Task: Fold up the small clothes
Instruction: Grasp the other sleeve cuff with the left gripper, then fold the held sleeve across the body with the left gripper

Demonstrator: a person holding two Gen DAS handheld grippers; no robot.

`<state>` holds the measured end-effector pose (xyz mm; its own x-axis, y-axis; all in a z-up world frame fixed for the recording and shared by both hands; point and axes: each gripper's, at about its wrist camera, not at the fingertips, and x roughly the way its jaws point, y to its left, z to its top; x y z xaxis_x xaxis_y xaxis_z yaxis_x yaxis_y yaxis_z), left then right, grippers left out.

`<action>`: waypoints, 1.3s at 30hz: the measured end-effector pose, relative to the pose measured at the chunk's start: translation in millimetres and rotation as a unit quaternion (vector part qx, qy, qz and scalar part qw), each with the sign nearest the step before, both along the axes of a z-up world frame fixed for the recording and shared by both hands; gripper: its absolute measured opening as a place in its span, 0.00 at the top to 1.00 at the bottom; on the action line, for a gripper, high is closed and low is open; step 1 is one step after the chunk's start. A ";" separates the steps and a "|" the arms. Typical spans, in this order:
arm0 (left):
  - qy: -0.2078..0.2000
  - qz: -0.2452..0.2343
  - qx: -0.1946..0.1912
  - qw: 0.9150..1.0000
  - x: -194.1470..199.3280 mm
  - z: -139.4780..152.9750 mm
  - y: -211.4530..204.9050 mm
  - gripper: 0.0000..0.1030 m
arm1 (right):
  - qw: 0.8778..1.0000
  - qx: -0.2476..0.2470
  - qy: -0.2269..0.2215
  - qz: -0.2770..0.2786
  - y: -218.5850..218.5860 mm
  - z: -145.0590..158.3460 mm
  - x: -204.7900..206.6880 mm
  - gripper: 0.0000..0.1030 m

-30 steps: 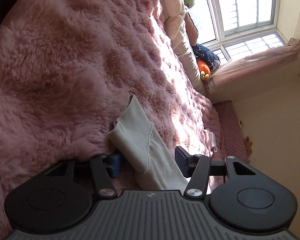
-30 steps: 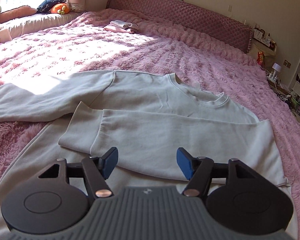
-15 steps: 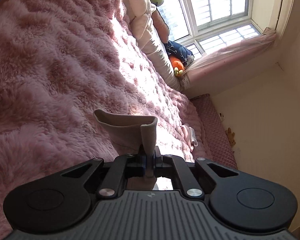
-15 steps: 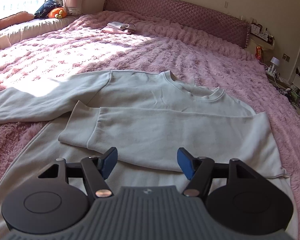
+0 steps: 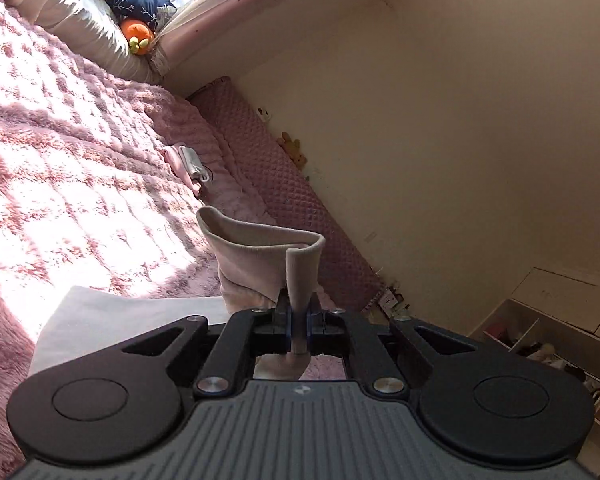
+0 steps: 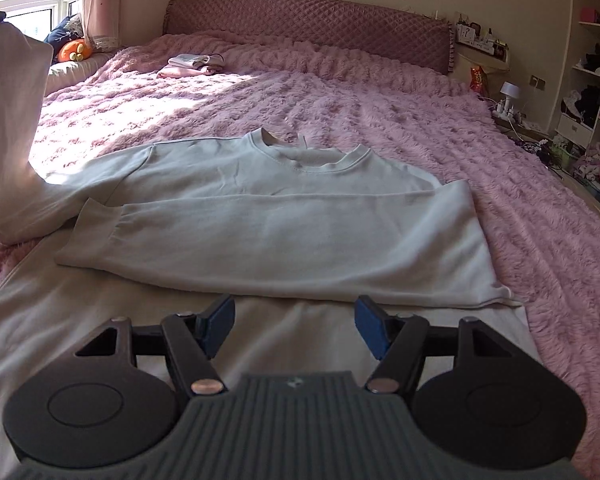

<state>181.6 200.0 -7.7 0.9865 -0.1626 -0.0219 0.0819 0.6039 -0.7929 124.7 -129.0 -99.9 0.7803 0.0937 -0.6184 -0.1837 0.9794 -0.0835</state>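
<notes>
Pinching sleeve cuff (image 5: 262,258), left gripper (image 5: 298,326) raised, sweatshirt (image 6: 284,216) flat

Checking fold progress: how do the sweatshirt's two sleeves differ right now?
The folded sleeve lies flat across the sweatshirt body; the lifted sleeve hangs raised off the pink blanket. The left gripper clamps the lifted sleeve's cuff; the folded sleeve is ungripped. Both are pale grey.
</notes>
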 end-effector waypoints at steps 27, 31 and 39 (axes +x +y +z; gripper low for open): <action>0.098 -0.341 0.186 0.916 60.8 -82.0 -276.7 0.74 | 0.980 0.111 0.005 -0.167 -176.2 -11.4 -12.1 0.39; 0.099 -0.306 0.238 0.917 52.8 -60.9 -230.1 0.68 | 0.970 0.179 -0.009 -0.162 -177.6 -8.7 6.8 0.39; 0.185 -0.142 0.340 0.911 27.0 -55.1 -88.8 0.62 | 0.964 0.232 -0.045 -0.124 -164.9 -17.4 70.2 0.40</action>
